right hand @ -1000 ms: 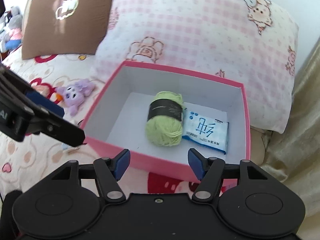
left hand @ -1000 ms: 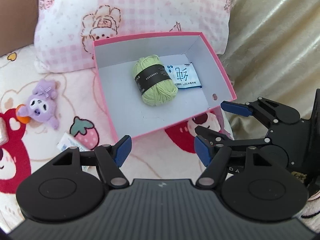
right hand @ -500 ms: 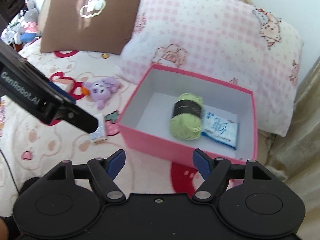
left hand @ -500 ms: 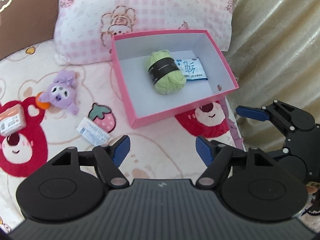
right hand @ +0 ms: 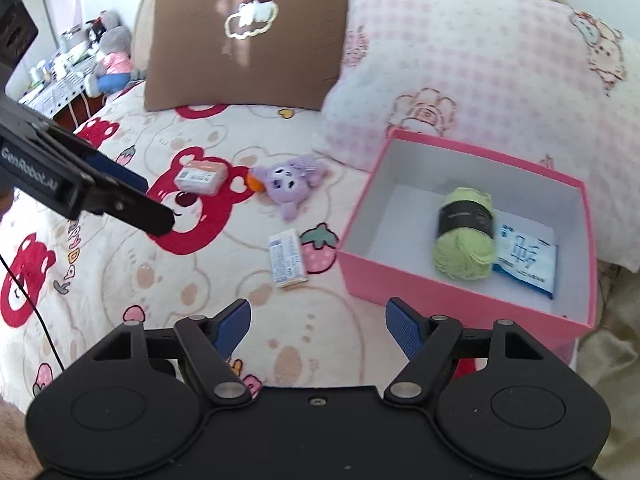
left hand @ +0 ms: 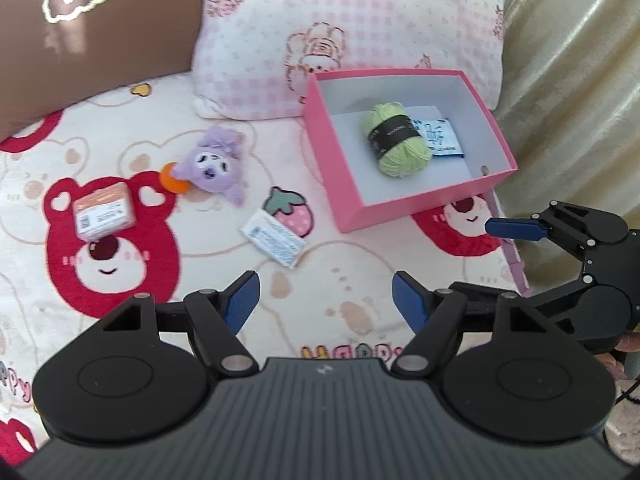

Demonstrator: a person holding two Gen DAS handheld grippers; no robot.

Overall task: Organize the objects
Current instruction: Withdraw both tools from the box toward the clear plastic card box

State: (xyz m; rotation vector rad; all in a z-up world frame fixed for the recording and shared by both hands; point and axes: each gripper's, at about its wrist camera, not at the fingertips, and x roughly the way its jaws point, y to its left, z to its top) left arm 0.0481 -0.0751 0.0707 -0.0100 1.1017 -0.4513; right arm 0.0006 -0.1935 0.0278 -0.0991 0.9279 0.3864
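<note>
A pink box (left hand: 352, 204) (right hand: 460, 292) sits on the bed and holds a green yarn ball (left hand: 398, 140) (right hand: 464, 236) and a blue-white packet (left hand: 440, 138) (right hand: 526, 258). On the blanket to its left lie a purple plush toy (left hand: 214, 164) (right hand: 290, 182), a small white packet (left hand: 276, 242) (right hand: 286, 258) and an orange-white box (left hand: 104, 210) (right hand: 200, 176). My left gripper (left hand: 324, 300) is open and empty above the blanket. My right gripper (right hand: 318, 322) is open and empty near the box's front wall; it also shows in the left wrist view (left hand: 516, 228).
A pink checked pillow (left hand: 352, 20) (right hand: 480, 60) and a brown pillow (left hand: 88, 32) (right hand: 244, 36) lie behind the objects. A beige curtain (left hand: 580, 80) hangs at the bed's right edge. A bedside table with clutter and a plush (right hand: 108, 56) stands at the far left.
Both grippers have pulled back and away from the box. The view now takes in the plush toy, the white packet and the orange-white box on the blanket. Both stay open.
</note>
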